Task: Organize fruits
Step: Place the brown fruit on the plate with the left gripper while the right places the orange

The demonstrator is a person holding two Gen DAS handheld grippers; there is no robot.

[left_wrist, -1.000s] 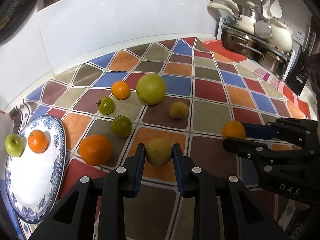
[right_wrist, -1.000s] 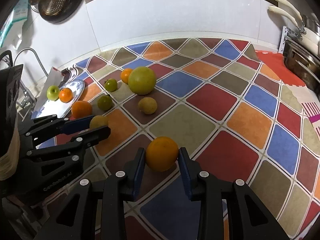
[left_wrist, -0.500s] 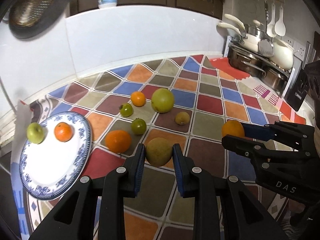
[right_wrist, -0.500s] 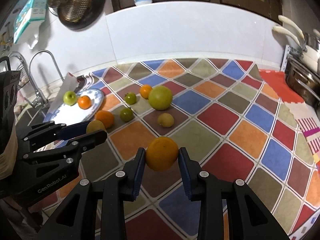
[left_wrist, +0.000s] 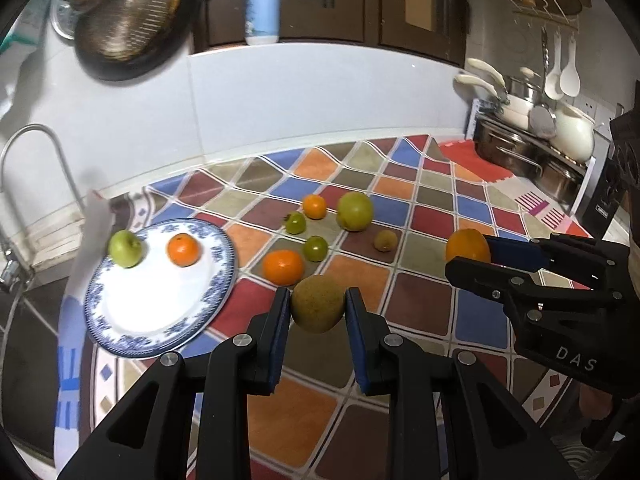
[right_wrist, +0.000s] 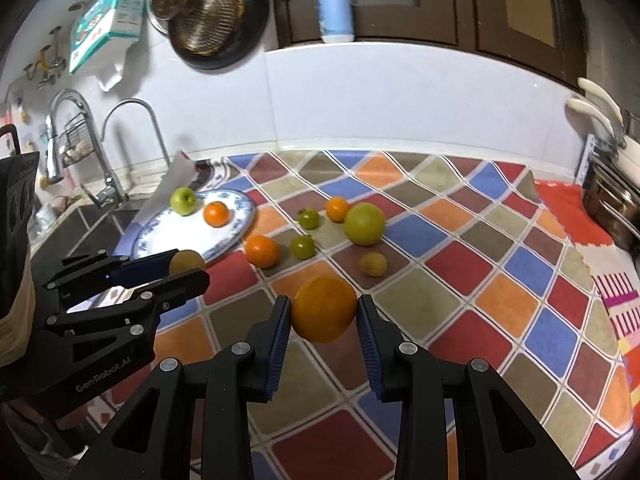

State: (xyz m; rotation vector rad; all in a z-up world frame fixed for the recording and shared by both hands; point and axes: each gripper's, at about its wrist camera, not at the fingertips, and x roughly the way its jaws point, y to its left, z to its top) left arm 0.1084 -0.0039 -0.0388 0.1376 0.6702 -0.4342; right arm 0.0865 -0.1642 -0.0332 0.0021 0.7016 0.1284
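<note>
Left tongs [left_wrist: 318,310] pinch a speckled, brownish-green pear [left_wrist: 318,309].

A: Where are the fruits?
B: 1 green apple [left_wrist: 125,248] and 1 tangerine [left_wrist: 183,249] lie on the blue-rimmed plate [left_wrist: 160,336]. 6 more [left_wrist: 354,212] sit on the worktop.
A: The others?
B: A brownish pear [left_wrist: 318,304] and an orange [right_wrist: 324,308] are held aloft.

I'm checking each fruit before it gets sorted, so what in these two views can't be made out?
- Brownish fruit, left wrist view: its sides are covered by the left gripper pads.
- Orange, right wrist view: its sides are behind the right gripper pads.
- Plate, right wrist view: near rim hidden by the left gripper.
- Small yellowish fruit: too small to identify.
</note>
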